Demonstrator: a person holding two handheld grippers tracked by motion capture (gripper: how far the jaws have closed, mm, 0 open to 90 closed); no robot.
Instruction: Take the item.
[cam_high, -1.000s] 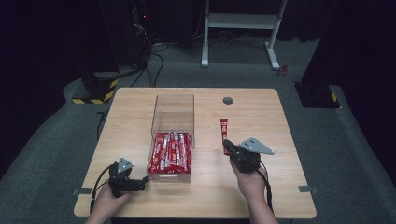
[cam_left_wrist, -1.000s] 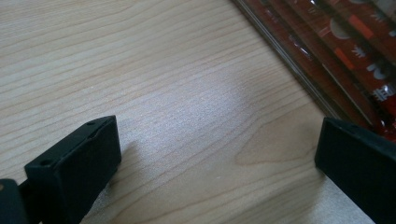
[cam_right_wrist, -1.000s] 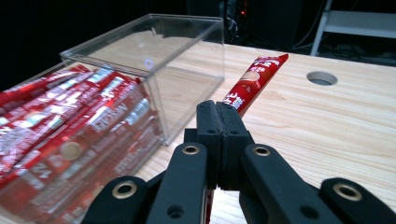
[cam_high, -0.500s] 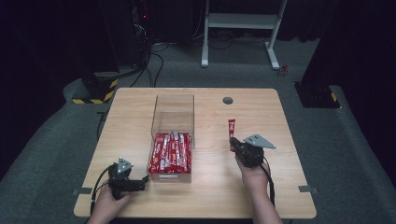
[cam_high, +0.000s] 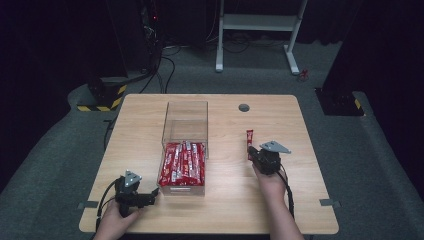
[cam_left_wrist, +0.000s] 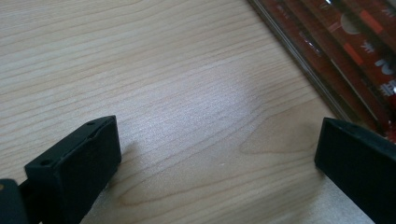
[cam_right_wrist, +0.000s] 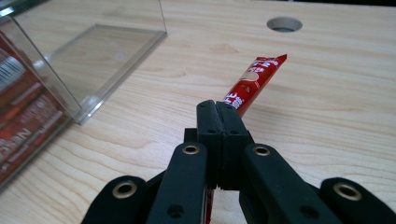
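Observation:
A clear plastic box (cam_high: 185, 119) stands mid-table, its near half packed with red snack sticks (cam_high: 183, 162). My right gripper (cam_high: 253, 151) is to the right of the box, shut on one red stick (cam_high: 249, 136) that juts forward from its jaws. The right gripper view has the shut jaws of that gripper (cam_right_wrist: 223, 109) pinching the stick (cam_right_wrist: 256, 77) just above the wood. My left gripper (cam_high: 152, 193) rests at the box's near left corner, open. In the left gripper view that gripper (cam_left_wrist: 217, 140) has bare wood between its jaws, with the packed sticks (cam_left_wrist: 355, 46) at the upper right.
A round cable hole (cam_high: 244, 107) lies in the tabletop behind the right gripper. The box's far half (cam_right_wrist: 93, 60) holds nothing. Bare wood stretches right of the held stick to the table edge (cam_high: 320, 165). A white stand and cables sit on the floor beyond.
My right gripper has carried the red stick a little to the right and farther from me, away from the box. The left gripper has stayed put.

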